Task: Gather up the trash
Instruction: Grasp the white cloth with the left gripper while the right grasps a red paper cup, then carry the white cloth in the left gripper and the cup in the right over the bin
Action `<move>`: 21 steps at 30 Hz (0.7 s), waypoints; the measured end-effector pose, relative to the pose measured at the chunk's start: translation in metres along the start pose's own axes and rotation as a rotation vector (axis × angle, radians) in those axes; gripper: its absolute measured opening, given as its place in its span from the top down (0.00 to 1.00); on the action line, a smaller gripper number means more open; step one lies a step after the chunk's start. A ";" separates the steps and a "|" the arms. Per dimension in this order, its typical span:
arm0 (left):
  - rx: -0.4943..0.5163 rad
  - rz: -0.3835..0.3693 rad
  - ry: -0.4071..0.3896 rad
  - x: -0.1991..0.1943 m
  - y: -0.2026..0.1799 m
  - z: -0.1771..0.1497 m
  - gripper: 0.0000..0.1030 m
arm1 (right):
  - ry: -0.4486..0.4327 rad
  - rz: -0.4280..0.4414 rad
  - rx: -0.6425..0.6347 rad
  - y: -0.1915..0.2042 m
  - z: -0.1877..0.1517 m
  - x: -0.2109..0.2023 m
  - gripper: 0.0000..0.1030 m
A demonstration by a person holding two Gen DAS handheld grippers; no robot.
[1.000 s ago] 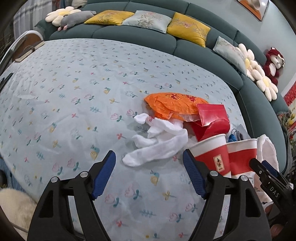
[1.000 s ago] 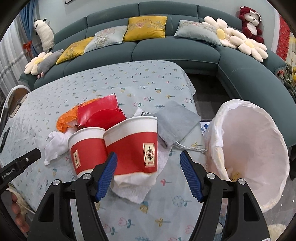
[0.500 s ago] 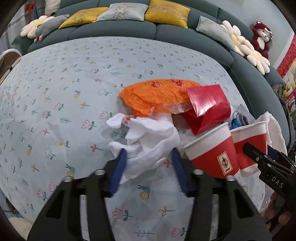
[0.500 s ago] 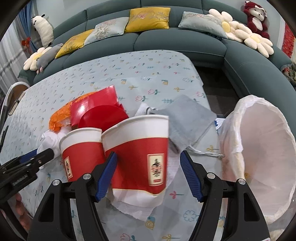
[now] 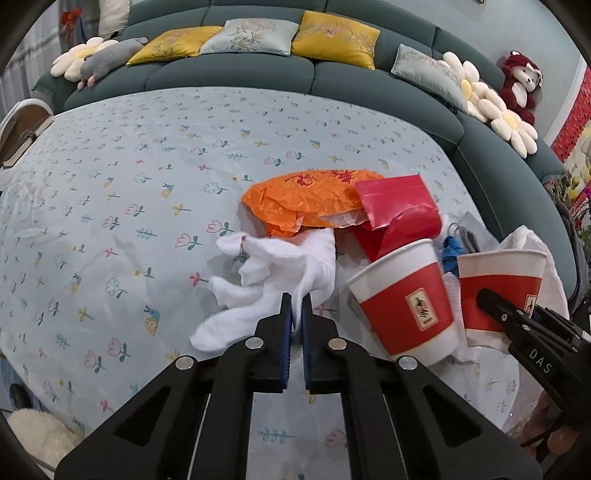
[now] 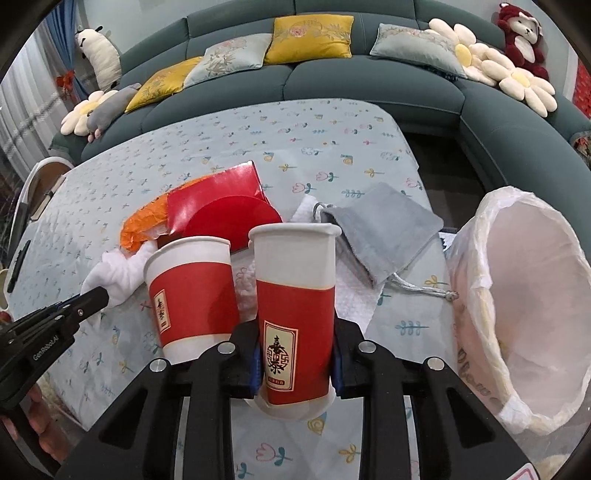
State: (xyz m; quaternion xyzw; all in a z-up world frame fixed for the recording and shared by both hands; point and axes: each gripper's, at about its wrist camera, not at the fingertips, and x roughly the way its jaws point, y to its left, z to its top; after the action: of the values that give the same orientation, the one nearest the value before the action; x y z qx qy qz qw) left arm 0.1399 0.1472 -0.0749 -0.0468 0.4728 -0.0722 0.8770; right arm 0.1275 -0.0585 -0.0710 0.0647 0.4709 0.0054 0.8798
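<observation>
Red paper cup [image 6: 295, 317] stands clamped in the right gripper [image 6: 295, 363], bin [image 6: 524, 306] just rightward; left gripper [image 5: 296, 306] pinches white tissue [image 5: 273, 277].

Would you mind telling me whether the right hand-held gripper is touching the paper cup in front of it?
Touching. The right wrist view shows the right hand-held gripper closed on the paper cup, its blue pads pressed against both sides of the red band.

Beyond the gripper, a curved teal sofa [image 6: 369, 79] wraps around a floral-clothed bench [image 5: 147, 177]. It carries 2 yellow cushions [image 6: 310, 38], daisy pillows [image 6: 517, 81] and, far right, a red teddy bear [image 6: 522, 33].
</observation>
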 end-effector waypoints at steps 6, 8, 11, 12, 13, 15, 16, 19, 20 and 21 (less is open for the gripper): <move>-0.019 0.000 -0.036 -0.022 -0.006 -0.002 0.96 | -0.041 0.011 0.005 -0.004 -0.001 -0.021 0.75; -0.019 -0.003 -0.048 -0.029 -0.008 -0.002 0.96 | -0.054 0.015 0.009 -0.006 -0.001 -0.028 0.75; -0.014 -0.011 -0.067 -0.041 -0.014 -0.004 0.96 | -0.078 0.020 0.016 -0.009 -0.001 -0.039 0.75; -0.011 -0.014 -0.074 -0.045 -0.017 -0.004 0.96 | -0.088 0.022 0.019 -0.010 -0.002 -0.044 0.75; -0.009 -0.018 -0.079 -0.048 -0.019 -0.004 0.96 | -0.093 0.023 0.021 -0.010 -0.002 -0.047 0.75; -0.005 -0.024 -0.087 -0.053 -0.022 -0.005 0.96 | -0.106 0.023 0.025 -0.012 -0.002 -0.054 0.75; -0.001 -0.028 -0.092 -0.057 -0.025 -0.004 0.96 | -0.113 0.022 0.028 -0.014 -0.003 -0.057 0.75; 0.014 -0.038 -0.108 -0.066 -0.035 -0.005 0.96 | -0.129 0.020 0.040 -0.019 -0.004 -0.065 0.75; 0.020 -0.044 -0.114 -0.069 -0.040 -0.004 0.96 | -0.136 0.020 0.046 -0.021 -0.005 -0.069 0.75; 0.024 -0.049 -0.117 -0.070 -0.043 -0.004 0.96 | -0.143 0.020 0.051 -0.024 -0.005 -0.072 0.75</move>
State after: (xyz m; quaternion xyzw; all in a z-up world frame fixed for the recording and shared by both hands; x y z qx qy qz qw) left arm 0.0944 0.1172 -0.0130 -0.0519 0.4185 -0.0962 0.9016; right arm 0.0818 -0.0867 -0.0170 0.0922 0.4063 -0.0025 0.9091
